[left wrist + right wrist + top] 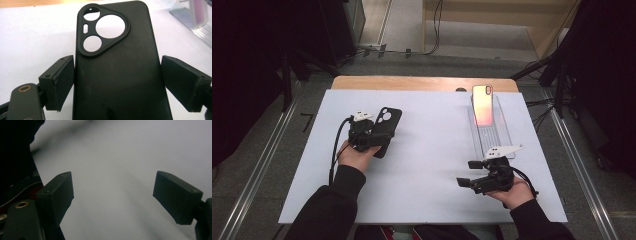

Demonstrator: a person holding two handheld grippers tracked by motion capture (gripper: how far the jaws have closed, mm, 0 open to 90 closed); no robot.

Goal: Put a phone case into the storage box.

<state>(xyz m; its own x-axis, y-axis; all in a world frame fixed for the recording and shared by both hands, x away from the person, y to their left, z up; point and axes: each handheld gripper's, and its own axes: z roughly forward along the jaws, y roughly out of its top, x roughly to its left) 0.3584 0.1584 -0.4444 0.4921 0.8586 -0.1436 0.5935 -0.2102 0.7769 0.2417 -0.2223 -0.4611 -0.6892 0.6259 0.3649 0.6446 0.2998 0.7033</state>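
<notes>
High view: the left tongs pinch a black phone case by its sides, lifted over the white table. The right tongs wait spread and empty. The phone leans on its clear stand, well apart; fitting the case looks not yet begun.

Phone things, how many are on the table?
2. A black phone case sits between the jaws of the left gripper, on the left side. A pinkish phone leans on a clear stand at the far right. Nothing seems hidden.
</notes>
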